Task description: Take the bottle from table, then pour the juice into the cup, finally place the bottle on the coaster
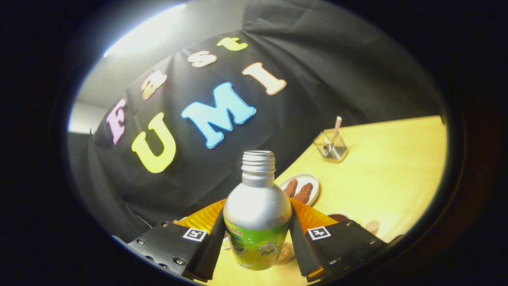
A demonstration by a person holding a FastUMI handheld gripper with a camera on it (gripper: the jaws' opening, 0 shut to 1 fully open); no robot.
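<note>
Gripper view puts the table (397, 167) tilted behind your load. Your gripper (257, 242) is clamped on the bottle (257, 214), both fingers pressing its sides, cap off. Behind it sits an orange plate (206, 218), beyond that a small dish (313, 186) and a clear holder (331, 147).

A black cloth wall (317, 79), creased in long folds, hangs behind a pale yellow wooden tabletop (397, 174). Above the cloth's upper edge runs a grey-white wall (119, 79), where a bright strip of light (147, 29) glares. The whole scene appears tilted.
</note>
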